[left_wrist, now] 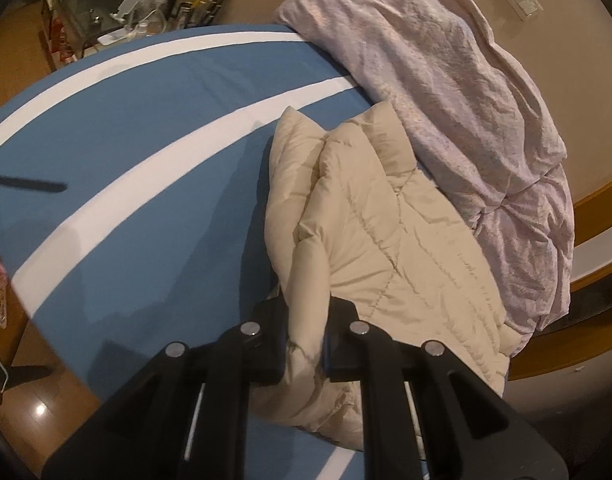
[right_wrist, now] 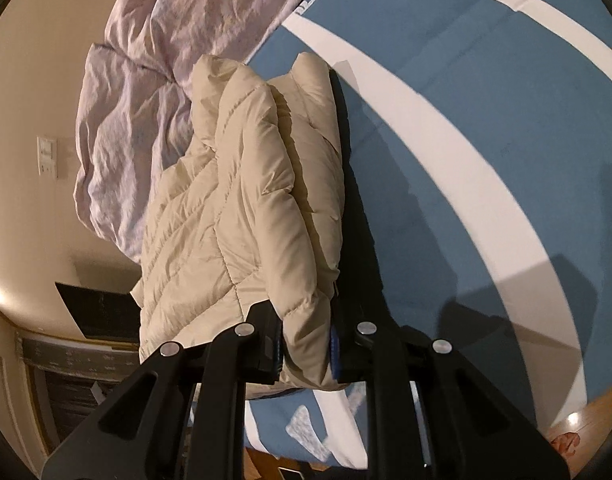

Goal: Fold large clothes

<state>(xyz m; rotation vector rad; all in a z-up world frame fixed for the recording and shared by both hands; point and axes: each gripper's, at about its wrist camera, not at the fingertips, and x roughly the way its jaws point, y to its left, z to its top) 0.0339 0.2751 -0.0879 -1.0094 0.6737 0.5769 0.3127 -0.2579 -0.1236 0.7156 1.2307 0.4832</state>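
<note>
On the left, the blue bed sheet with white stripes was seen bare. Beside it, the cream quilted jacket was lying on the bed, already doubled into thick layers, with a crumpled lilac duvet touching its far side. The left gripper was clenched on one puffy edge of the jacket, and the right gripper was clenched on another edge. It was judged that a fold was being carried over. For the next move, both edges would need to be laid down evenly and then released.
</note>
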